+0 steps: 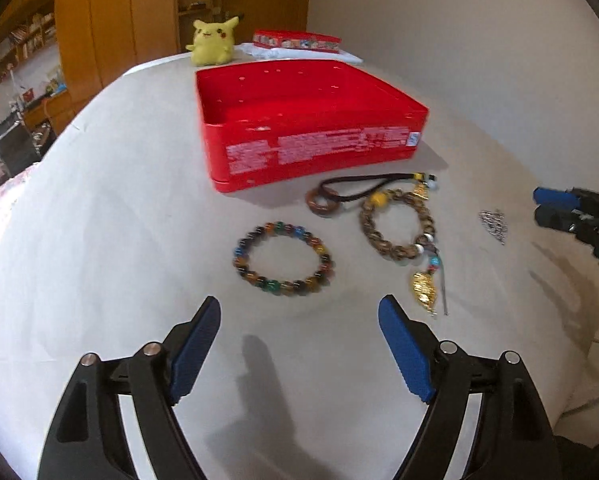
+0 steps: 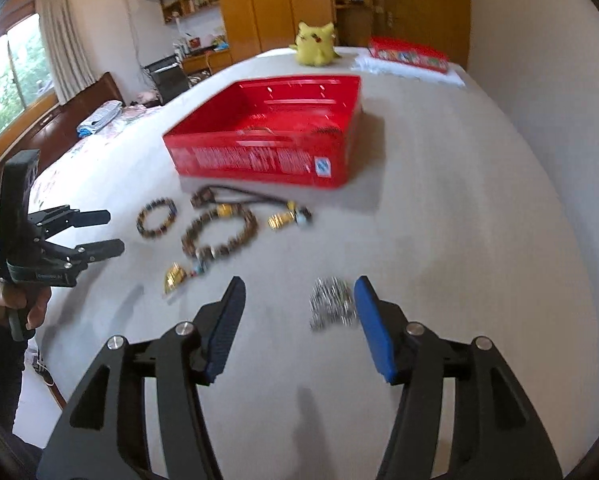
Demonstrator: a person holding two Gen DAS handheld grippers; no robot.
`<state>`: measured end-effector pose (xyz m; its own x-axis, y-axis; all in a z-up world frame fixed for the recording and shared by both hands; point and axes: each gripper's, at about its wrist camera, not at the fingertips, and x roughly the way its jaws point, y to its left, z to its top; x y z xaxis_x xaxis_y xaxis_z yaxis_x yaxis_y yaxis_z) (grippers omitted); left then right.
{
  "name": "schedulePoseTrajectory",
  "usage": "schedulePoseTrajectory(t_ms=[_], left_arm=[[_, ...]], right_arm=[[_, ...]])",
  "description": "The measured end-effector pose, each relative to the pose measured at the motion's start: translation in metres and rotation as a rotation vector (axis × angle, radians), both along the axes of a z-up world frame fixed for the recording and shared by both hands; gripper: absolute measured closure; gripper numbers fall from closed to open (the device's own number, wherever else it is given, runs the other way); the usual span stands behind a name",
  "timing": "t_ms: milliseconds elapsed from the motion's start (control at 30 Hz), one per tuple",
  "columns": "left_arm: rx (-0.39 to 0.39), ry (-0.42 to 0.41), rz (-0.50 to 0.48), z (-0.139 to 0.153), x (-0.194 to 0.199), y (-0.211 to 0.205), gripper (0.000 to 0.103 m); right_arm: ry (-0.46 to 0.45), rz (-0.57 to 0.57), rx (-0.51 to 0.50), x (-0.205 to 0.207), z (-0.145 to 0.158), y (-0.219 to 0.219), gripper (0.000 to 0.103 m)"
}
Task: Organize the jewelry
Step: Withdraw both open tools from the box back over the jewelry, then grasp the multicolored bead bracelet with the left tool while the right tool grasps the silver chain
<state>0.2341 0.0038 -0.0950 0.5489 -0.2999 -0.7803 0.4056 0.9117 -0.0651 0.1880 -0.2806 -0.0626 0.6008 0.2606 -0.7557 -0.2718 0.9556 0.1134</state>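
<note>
Both grippers wide open, holding nothing. Left gripper [image 1: 299, 312] lined up on the multicolour bead bracelet [image 1: 283, 258], mid-bed, in front of the red box [image 1: 311, 152]; right gripper [image 2: 299, 292] by the silver chain [image 2: 331, 304]. Best to straddle the bead ring, pinch gently, lift clear of neighbours.

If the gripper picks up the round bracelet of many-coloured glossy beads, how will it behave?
The many-coloured glossy bead bracelet would probably sag rather than stay a ring, being separate strung beads. The shiny round beads may slip between flat pads. It lies flat on the white table cover, so it is unlikely to roll.
</note>
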Motion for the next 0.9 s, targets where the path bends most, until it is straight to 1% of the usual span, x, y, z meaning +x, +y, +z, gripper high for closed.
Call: schedulePoseTrajectory(t_ms=[67, 100, 267, 333, 433, 500, 533, 567, 633, 700, 833, 867, 900], left_arm=[[-0.013, -0.006, -0.027, -0.001, 0.0, -0.006, 0.021], [-0.007, -0.007, -0.033, -0.002, 0.001, -0.009, 0.022], [0.048, -0.006, -0.056, -0.013, 0.018, -0.026, 0.022], [0.057, 0.006, -0.06, -0.017, 0.024, -0.028, 0.026], [0.082, -0.002, -0.075, -0.02, 0.027, -0.031, 0.032], [0.097, 0.0, -0.082, -0.019, 0.029, -0.032, 0.045], [0.102, 0.003, -0.084, -0.017, 0.029, -0.031, 0.048], [0.091, 0.008, -0.092, -0.014, 0.029, -0.03, 0.05], [0.081, -0.006, -0.09, -0.007, 0.028, -0.028, 0.05], [0.088, -0.018, -0.108, -0.005, 0.028, -0.031, 0.05], [0.131, 0.01, -0.136, -0.019, 0.035, -0.043, 0.05], [0.136, 0.027, -0.136, -0.026, 0.038, -0.045, 0.05], [0.126, 0.028, -0.133, -0.026, 0.039, -0.044, 0.05]], right_arm=[[0.006, -0.025, -0.009, -0.008, -0.007, -0.004, 0.047], [0.017, -0.034, 0.0, -0.009, -0.011, -0.006, 0.046], [0.057, -0.048, -0.01, -0.008, -0.031, -0.008, 0.046], [0.064, -0.047, -0.009, -0.008, -0.035, -0.009, 0.046], [0.071, -0.054, -0.004, -0.004, -0.039, -0.011, 0.046], [0.075, -0.058, 0.001, -0.001, -0.041, -0.013, 0.046], [0.077, -0.058, 0.003, 0.0, -0.042, -0.014, 0.046], [0.08, -0.057, 0.006, 0.001, -0.043, -0.014, 0.046], [0.079, -0.054, 0.01, 0.0, -0.044, -0.013, 0.046], [0.077, -0.053, 0.018, 0.001, -0.043, -0.013, 0.046], [0.074, -0.06, 0.023, 0.003, -0.044, -0.014, 0.046], [0.075, -0.063, 0.026, 0.003, -0.044, -0.015, 0.045], [0.076, -0.065, 0.028, 0.003, -0.044, -0.016, 0.045]])
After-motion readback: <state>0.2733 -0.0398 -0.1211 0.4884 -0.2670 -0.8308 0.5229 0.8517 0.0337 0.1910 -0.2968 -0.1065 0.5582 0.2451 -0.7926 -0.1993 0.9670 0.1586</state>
